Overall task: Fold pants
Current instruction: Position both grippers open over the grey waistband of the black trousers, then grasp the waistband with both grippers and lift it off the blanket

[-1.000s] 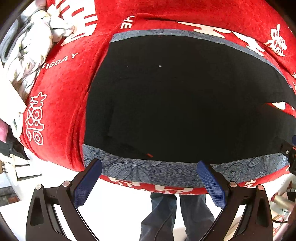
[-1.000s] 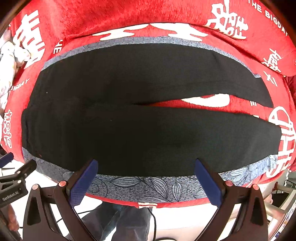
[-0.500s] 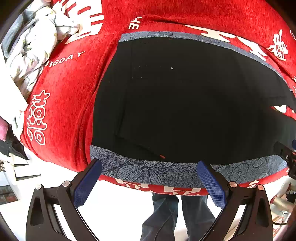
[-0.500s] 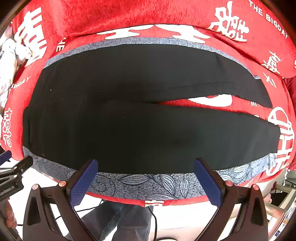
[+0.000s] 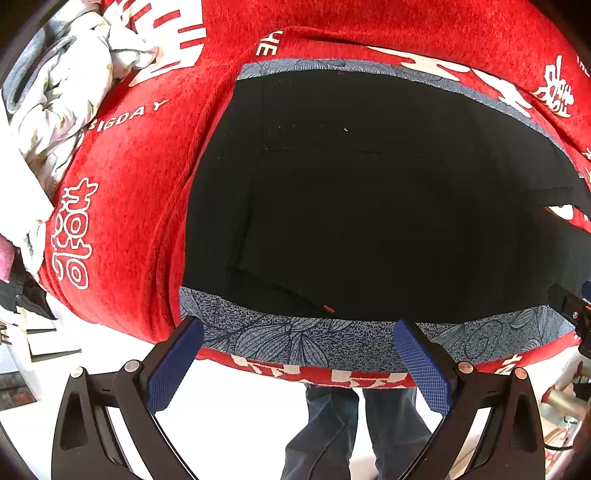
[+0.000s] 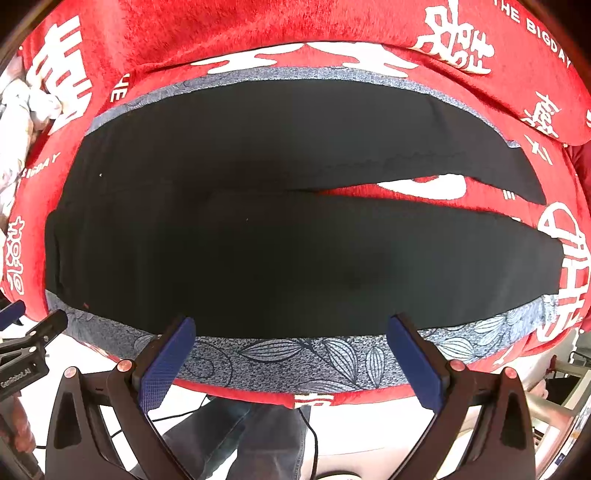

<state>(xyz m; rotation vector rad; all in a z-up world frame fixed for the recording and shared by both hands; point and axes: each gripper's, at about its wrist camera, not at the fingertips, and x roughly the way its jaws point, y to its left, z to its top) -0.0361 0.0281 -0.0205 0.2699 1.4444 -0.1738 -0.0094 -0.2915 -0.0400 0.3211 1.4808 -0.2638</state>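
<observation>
The black pants point(image 6: 280, 240) lie spread flat on a grey leaf-patterned mat point(image 6: 295, 356) over a red blanket point(image 6: 229, 33) that covers the desk, with the waist end toward the left and the two legs running to the right, parted by a narrow wedge of red. The left hand-held gripper point(image 5: 295, 363) hangs just off the near edge by the waist end, its jaws wide apart and holding nothing; the right hand-held gripper point(image 6: 291, 360) sits the same way farther along the near leg, also wide open and empty. The main risk seems to be a bad first grasp: the near hem of the pants lies flat against the mat, so a jaw sliding in could catch the mat or the blanket along with the cloth, and lifting would then drag the whole layer. Pinching only the top layer of the leg would likely let the lower layer sag and crease the fold. The two grippers also need matching heights, or the leg may twist. A crumpled pale quilt point(image 5: 62, 110) sits well apart at the far left.
</observation>
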